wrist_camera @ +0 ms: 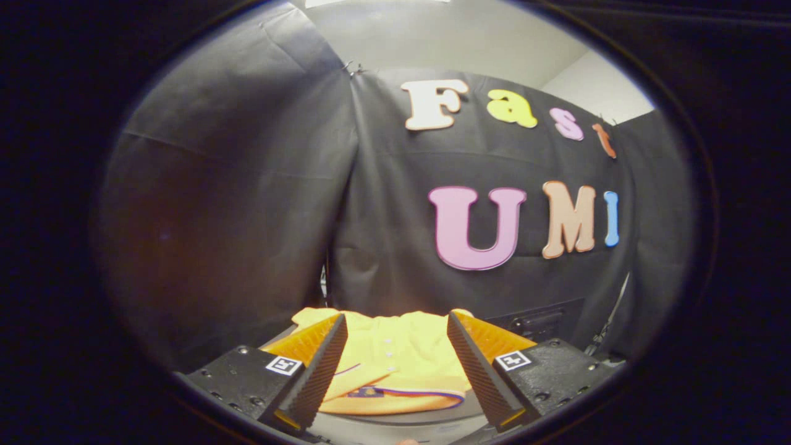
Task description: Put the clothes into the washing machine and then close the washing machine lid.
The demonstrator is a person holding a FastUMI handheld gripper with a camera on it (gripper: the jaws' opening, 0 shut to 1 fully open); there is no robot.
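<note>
Gripper (pixel 395 371) jaws stand wide, holding nothing. A yellow shirt (pixel 395 358) lies between and just beyond them, on what may be a grey desk — soft, light, floppy; probably best pinched at a bunched fold.

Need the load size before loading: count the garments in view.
1: a yellow garment lies flat between and just ahead of the open gripper fingers. Others may lie hidden beneath it.

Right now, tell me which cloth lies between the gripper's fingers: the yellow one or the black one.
The yellow garment, with purple trim, lies between the open gripper fingers. The black cloth hangs upright beyond them as the booth's wall.
</note>
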